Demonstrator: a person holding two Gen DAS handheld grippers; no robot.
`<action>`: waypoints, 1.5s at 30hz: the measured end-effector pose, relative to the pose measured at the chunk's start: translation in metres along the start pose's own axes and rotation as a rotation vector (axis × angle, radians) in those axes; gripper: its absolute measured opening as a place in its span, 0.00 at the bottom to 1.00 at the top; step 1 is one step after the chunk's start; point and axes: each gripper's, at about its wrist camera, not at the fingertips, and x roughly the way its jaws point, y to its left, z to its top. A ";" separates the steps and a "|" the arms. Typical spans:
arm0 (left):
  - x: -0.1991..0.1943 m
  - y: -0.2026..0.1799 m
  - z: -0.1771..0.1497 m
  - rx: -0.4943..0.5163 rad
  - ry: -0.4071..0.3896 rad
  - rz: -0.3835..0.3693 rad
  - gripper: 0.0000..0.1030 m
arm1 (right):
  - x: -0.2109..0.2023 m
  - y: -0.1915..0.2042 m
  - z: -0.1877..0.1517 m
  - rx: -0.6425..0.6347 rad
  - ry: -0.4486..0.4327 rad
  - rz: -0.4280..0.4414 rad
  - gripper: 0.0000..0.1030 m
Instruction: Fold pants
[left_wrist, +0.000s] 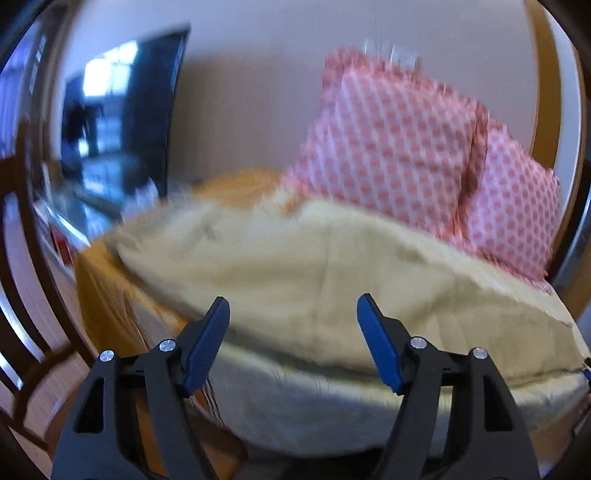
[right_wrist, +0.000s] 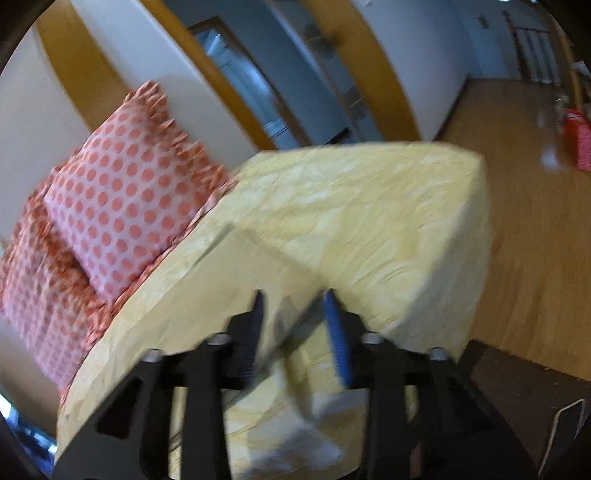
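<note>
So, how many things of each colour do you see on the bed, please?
Pink polka-dot fabric pillows: 2
Pale cream fabric pants: 1
Total: 3

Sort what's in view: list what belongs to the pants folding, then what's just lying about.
Belongs to the job:
cream pants
left hand-held gripper, open
right hand-held gripper, fabric between its fingers

Just lying about:
polka-dot pillows
television
red bag on the floor
</note>
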 end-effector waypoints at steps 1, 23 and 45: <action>0.001 -0.001 0.004 0.007 -0.016 -0.013 0.78 | 0.000 0.005 -0.002 -0.024 -0.013 -0.014 0.27; 0.051 0.056 -0.001 -0.168 0.080 0.034 0.82 | -0.014 0.329 -0.230 -0.778 0.504 0.862 0.05; 0.103 0.178 0.026 -0.453 0.124 0.149 0.81 | -0.046 0.338 -0.290 -1.057 0.496 0.966 0.79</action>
